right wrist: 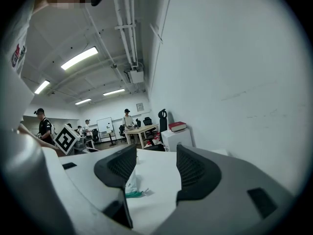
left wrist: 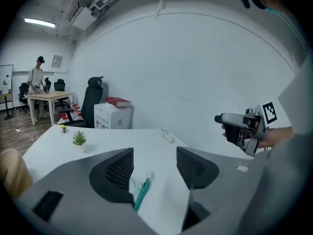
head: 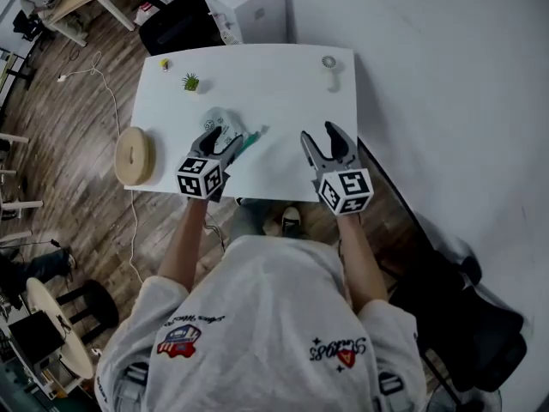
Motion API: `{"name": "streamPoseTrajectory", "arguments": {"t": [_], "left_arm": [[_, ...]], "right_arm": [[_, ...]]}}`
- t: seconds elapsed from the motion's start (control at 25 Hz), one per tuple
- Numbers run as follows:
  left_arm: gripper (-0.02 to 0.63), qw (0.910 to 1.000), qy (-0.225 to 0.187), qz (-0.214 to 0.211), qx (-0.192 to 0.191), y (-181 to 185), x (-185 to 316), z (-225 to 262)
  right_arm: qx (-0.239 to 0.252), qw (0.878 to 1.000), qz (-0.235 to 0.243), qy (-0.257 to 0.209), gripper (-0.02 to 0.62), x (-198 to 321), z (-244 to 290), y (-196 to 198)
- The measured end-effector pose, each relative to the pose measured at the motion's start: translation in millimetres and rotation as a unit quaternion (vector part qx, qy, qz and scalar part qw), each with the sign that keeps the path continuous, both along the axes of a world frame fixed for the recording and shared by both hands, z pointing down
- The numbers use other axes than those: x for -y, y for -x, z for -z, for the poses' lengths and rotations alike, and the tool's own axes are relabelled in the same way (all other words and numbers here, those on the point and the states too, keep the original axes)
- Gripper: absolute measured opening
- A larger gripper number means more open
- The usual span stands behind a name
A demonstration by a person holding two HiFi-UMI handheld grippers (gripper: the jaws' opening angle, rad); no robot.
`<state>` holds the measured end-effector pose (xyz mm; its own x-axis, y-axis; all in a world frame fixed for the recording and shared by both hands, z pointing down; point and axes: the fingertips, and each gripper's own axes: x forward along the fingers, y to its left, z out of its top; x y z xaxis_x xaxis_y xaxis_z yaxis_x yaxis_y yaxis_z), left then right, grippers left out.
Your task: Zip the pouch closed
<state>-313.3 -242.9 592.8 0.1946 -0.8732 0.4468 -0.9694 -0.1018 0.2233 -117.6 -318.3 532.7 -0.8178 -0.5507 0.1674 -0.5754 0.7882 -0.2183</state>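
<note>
Pouch (head: 230,127): translucent with a teal zipper, lying flat on the white worktop (head: 283,84).

Left gripper (head: 220,137): positioned at the pouch with its jaws wide apart. The zipper edge is visible low between them, nearer the left jaw, and neither pad presses on it.

Right gripper (head: 318,136): right of the pouch and clear of it, jaws wide apart, holding nothing.

Small potted plant (head: 190,81): beyond the pouch, slightly left.

Small white object (head: 331,71): well beyond the pouch, to its right.
</note>
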Motion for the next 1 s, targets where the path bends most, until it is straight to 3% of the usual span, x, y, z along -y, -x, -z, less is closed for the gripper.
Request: {"name": "streamPoseTrajectory", "arguments": {"t": [0.28,0.48,0.72,1.0], "left_arm": [[0.264,0.9956,0.081,-0.026,-0.039,-19.2,33.3,-56.9],[0.264,0.9891,0.134,-0.049,-0.036,-28.4,52.7,-93.4],[0.264,0.9774,0.196,-0.032,-0.072,-31.8,71.7,-135.7],[0.264,0.9652,0.254,-0.057,-0.023,-38.2,86.4,-175.7]], "right_arm": [[-0.021,0.999,-0.039,0.024,0.242,3.6,-30.0,-40.8],[-0.022,0.996,-0.073,0.038,0.242,2.9,-42.7,-66.9],[-0.025,0.993,-0.108,0.049,0.242,1.5,-54.2,-97.3],[-0.031,0.987,-0.146,0.06,0.241,2.5,-67.4,-128.1]]}}
